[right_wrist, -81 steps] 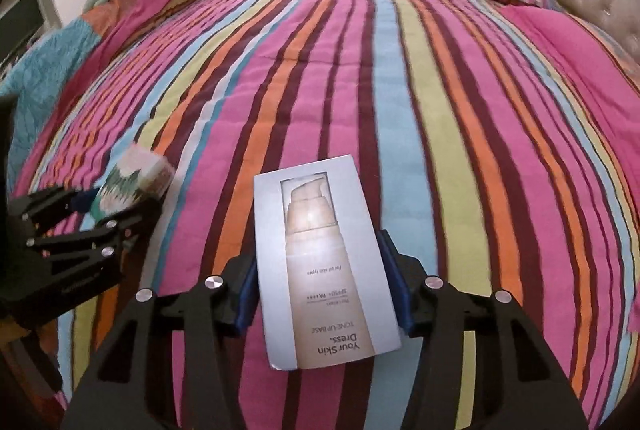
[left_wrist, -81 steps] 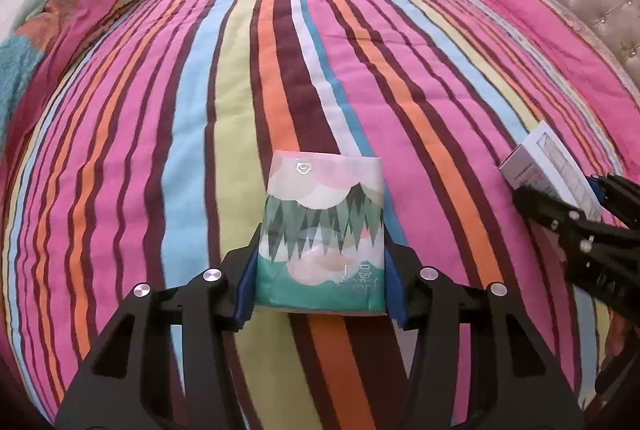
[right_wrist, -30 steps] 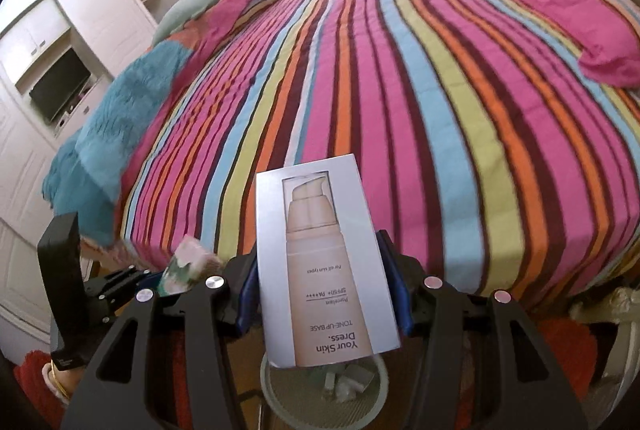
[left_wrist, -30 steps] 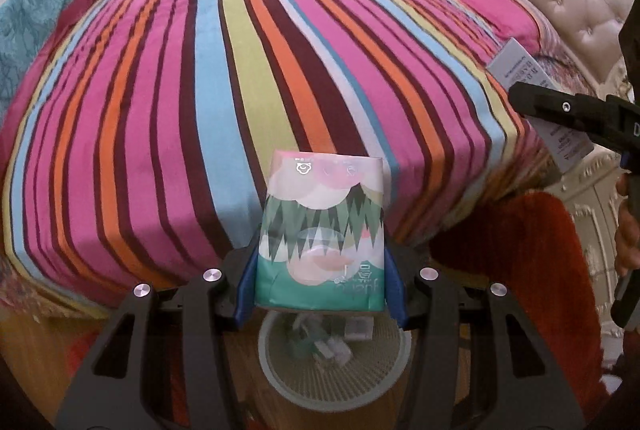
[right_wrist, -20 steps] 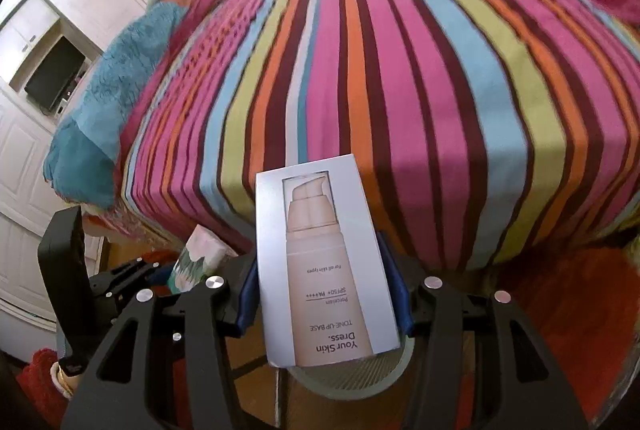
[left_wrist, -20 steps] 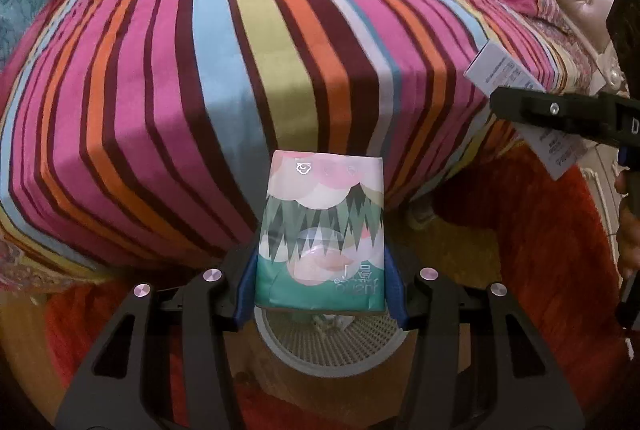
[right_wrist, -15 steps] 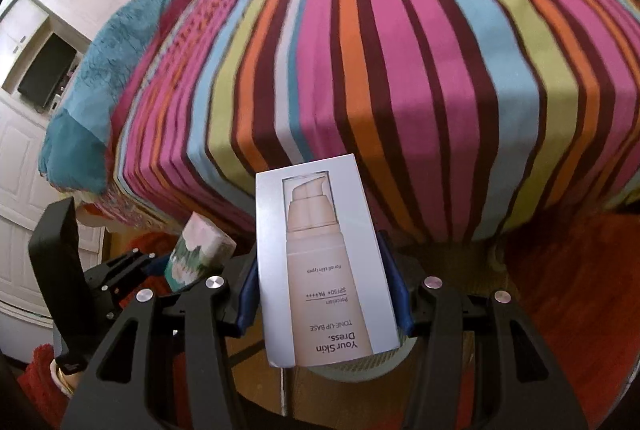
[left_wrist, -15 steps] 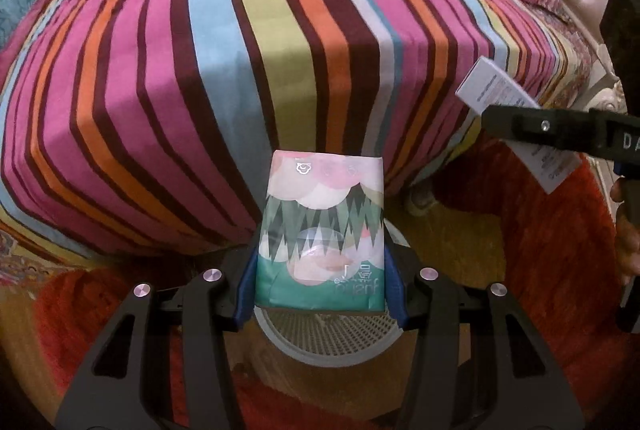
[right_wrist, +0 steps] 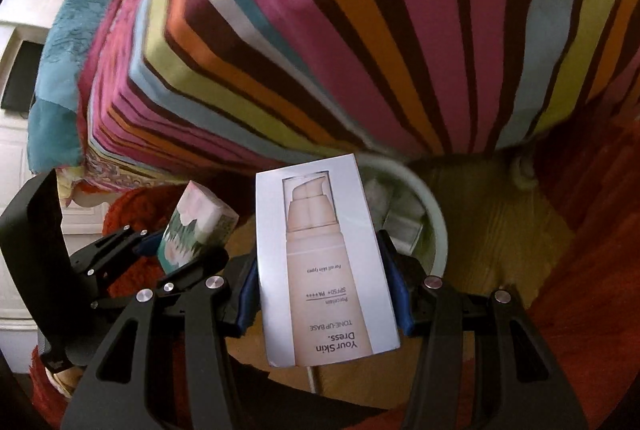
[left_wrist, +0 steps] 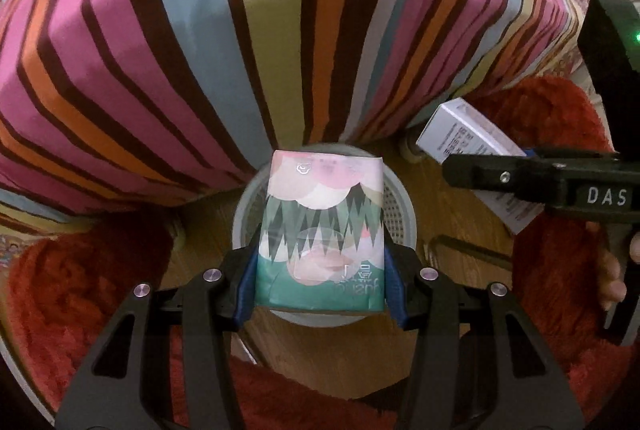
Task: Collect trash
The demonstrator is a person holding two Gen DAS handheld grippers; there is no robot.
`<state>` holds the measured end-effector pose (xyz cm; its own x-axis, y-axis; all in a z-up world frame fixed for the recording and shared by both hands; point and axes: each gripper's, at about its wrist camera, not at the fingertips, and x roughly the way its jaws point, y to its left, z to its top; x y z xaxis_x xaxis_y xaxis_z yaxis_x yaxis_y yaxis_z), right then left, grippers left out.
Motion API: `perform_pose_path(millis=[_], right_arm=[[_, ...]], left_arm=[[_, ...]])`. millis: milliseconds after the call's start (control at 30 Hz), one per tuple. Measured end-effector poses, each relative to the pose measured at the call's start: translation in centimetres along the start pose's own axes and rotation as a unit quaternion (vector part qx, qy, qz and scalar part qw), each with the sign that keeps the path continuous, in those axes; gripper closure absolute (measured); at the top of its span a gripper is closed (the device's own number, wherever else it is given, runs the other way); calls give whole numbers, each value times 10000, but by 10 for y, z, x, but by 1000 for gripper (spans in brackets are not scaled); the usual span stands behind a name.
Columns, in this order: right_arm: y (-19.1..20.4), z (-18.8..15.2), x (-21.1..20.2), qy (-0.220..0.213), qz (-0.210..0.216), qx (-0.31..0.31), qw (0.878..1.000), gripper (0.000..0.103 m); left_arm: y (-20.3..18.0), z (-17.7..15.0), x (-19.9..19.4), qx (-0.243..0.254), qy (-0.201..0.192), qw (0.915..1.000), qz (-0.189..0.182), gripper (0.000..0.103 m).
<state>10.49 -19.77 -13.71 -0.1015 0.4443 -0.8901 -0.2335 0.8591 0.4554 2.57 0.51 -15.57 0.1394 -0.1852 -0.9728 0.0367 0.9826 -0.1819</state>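
Over the bin (left_wrist: pixel 404 207): the left tool (left_wrist: pixel 320 290) is clenched on a tissue pack (left_wrist: pixel 322 234), which hangs straight above the bin's open mouth, its long axis running away from the tool toward the bed (left_wrist: pixel 240 29) behind. The bin's pale rim shows on both sides of the pack, so the pack sits close to the centre of the opening.

The right tool (right_wrist: pixel 326 294) is clenched on a carton (right_wrist: pixel 326 262) printed with a pump bottle. Seen from its own camera, the carton covers the left part of the bin (right_wrist: pixel 430 213), with the rim and some pale scraps inside showing to the carton's right. From the left camera the same carton (left_wrist: pixel 464 133) and right tool (left_wrist: pixel 532 177) lie to the right of the bin and look to be outside its rim.

The bin stands on a wooden floor (left_wrist: pixel 452 230) at the foot of the bed, with a red rug (left_wrist: pixel 80 290) around.

By this layout the left tool looks the better placed: letting go would likely drop the pack straight in. The right tool would probably need to shift toward the bin's centre first, or the carton could strike the rim and land on the floor.
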Motion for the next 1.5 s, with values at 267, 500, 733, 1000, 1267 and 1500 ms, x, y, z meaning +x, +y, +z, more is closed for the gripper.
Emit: perform_pose_path(millis=[267, 500, 733, 1000, 1267, 1500], right_arm=[[-6, -1, 27, 522, 31, 360, 9980, 53], [-9, 1, 49, 849, -16, 584, 9947, 53], [-27, 3, 66, 1075, 75, 1104, 9880, 53], [-37, 5, 88, 1357, 125, 1475, 9796, 53], [-44, 8, 108, 1572, -101, 1590, 9746, 53], [-50, 8, 124, 1681, -134, 1752, 9700, 53]], left_arm=[[3, -1, 24, -89, 484, 9988, -9, 52], [5, -2, 40, -211, 874, 9959, -70, 52], [11, -2, 60, -397, 1289, 9907, -162, 52], [16, -2, 77, -633, 1688, 9834, -203, 52], [11, 1, 105, -469, 2137, 9757, -143, 52], [12, 1, 133, -561, 2606, 9636, -212, 52]])
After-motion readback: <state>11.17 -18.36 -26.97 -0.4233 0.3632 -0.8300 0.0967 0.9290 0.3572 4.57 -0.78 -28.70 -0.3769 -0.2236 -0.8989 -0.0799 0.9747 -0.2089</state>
